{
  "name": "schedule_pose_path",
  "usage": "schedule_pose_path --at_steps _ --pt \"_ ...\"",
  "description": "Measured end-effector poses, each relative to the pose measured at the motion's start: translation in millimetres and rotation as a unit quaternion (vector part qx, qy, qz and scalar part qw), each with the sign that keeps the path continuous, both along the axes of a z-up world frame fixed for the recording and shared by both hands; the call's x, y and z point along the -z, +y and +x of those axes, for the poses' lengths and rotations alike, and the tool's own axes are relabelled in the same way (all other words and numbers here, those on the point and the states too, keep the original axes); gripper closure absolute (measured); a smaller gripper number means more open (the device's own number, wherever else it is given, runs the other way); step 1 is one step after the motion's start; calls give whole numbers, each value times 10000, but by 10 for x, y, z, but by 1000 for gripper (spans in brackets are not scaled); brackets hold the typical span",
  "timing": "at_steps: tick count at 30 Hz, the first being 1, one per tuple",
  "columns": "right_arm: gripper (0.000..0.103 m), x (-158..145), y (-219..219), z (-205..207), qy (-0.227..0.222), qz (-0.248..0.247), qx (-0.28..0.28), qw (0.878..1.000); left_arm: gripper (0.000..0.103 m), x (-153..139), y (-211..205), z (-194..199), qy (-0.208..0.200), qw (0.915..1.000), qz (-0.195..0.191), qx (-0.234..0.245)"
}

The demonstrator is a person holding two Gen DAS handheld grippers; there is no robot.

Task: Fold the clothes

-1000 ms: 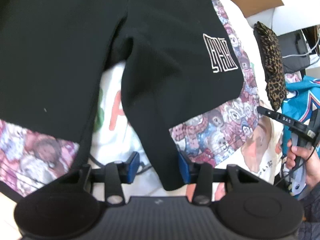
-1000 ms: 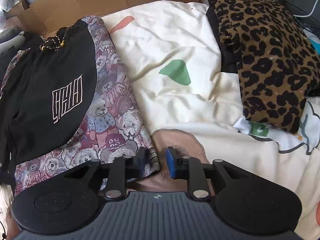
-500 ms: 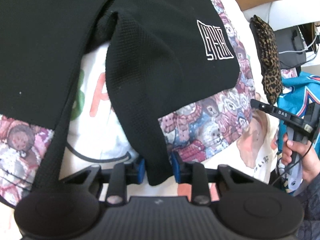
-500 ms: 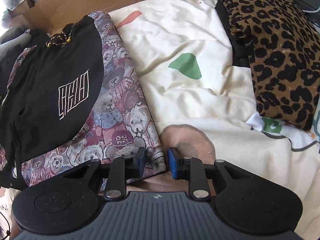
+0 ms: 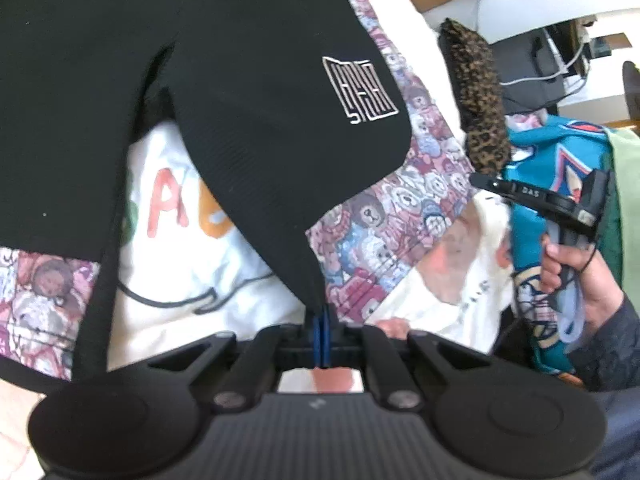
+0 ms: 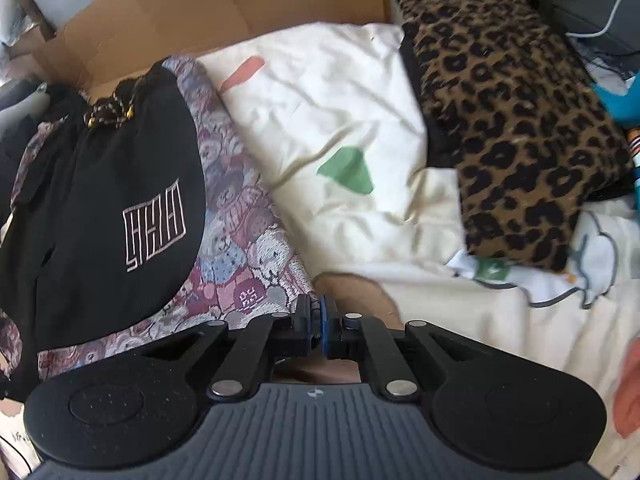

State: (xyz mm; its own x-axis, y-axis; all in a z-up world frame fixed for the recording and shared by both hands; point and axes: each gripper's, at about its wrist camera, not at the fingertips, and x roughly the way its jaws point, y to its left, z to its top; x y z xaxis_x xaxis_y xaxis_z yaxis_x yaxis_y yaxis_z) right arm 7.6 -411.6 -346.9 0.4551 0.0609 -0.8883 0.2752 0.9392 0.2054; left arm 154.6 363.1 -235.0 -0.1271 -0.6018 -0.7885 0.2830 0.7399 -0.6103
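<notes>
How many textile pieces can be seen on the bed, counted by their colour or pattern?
Black with white logo: 1, the shorts
Bear pattern: 1, the garment
Leopard print: 1, the folded piece
Cream with coloured shapes: 1, the cloth
Teal: 1, the jersey
Total: 5

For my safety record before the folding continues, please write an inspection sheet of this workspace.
Surface: cream printed sheet, wrinkled.
Job's things: black shorts with white logo on the teddy-bear print garment.
Clutter: leopard-print garment; teal garment.
Grippers: left tool shut on the shorts' hem; right tool shut on the teddy-bear garment's corner.
Cables: white cable on the dark box.
Surroundings: cardboard behind.
</notes>
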Motion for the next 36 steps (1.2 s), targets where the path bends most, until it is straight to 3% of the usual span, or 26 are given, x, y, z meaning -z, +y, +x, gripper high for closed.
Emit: schedule_pose_path --at_steps 9,17,25,29,33,36 --pt "101 -163 -25 -39 -36 -198 66 9998 101 79 -66 8 83 9996 -112 232" --pt "101 -373 -86 -45 -240 -500 150 9983 101 -2 -54 55 35 9985 -467 280" --pt "103 133 -191 -24 388 -712 248 9964 101 480 -278 11 356 9982 226 430" --pt "103 106 -161 -56 308 -701 199 9969 97 567 -303 10 528 9961 430 562" --pt "103 40 -52 -45 74 -527 81 9986 86 456 -225 -15 385 9961 493 625" --pt "100 -60 77 -13 -146 -506 -67 9986 85 327 -42 67 182 9968 607 488"
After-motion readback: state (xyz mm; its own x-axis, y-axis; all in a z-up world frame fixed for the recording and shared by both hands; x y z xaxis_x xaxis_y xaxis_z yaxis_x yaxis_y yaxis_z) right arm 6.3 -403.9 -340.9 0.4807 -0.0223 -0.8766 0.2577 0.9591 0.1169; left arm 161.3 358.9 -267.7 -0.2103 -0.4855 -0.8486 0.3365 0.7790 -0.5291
